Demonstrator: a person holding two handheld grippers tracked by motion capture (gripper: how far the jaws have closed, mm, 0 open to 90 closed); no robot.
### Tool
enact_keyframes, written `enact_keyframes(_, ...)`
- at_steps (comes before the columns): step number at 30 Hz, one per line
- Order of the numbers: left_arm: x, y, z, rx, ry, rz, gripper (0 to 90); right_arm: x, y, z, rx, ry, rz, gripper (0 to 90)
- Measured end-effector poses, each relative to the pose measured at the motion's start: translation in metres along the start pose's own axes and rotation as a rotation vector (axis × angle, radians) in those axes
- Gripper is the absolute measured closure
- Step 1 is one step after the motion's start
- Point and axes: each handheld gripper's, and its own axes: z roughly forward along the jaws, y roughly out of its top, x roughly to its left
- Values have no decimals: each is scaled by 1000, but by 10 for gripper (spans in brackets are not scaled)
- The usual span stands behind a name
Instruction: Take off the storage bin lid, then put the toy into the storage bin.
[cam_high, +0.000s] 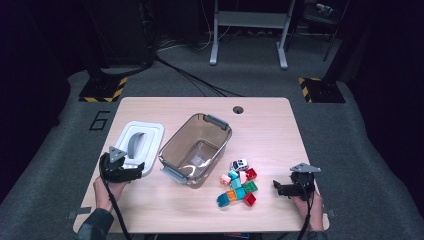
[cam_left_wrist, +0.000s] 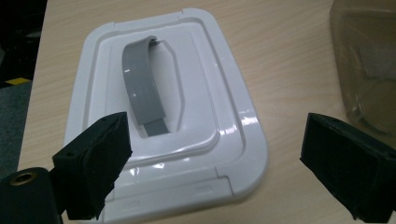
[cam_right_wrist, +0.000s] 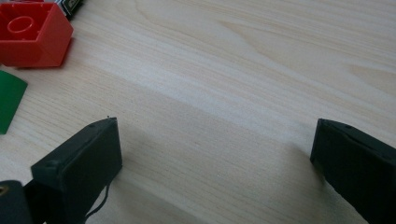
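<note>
Table brightly lit, surroundings dark; glare on white lid (cam_left_wrist: 187, 140).

lid (cam_high: 142, 142) at table (cam_high: 270, 120) left, just beside bin (cam_high: 196, 147); bricks (cam_high: 239, 187) and toy car (cam_high: 239, 164) right of bin, near front edge.

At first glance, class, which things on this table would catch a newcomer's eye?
The clear bin with grey latches stands open mid-table. Left of it, the white lid with its grey handle lies flat, and the open left gripper hangs over its near edge. A bright heap of toy bricks lies right of the bin, near the open right gripper.
</note>
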Motion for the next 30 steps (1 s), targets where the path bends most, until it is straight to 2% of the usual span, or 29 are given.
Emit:
enact_keyframes(6,-18,-25,-1,19,-25,39,50,0,0,0,0,1,0,12)
enact_keyframes(8,-22,-32,0,39,-44,54,44,0,0,0,0,1,0,12)
enact_keyframes(12,-26,-41,2,33,-48,59,38,0,0,0,1,0,5,12)
enact_keyframes(14,-27,-44,3,48,-54,72,38,1,0,0,3,0,9,12)
enact_keyframes(18,-31,-48,4,35,-62,68,38,0,0,0,5,-1,2,12)
enact_keyframes(25,-40,-57,9,72,-88,88,38,-1,0,0,10,5,-10,12)
enact_keyframes(26,-42,-58,10,59,-76,95,37,-1,0,0,11,5,-10,13)
enact_keyframes(30,-45,-57,10,70,-105,107,39,0,0,-1,12,8,-4,13)
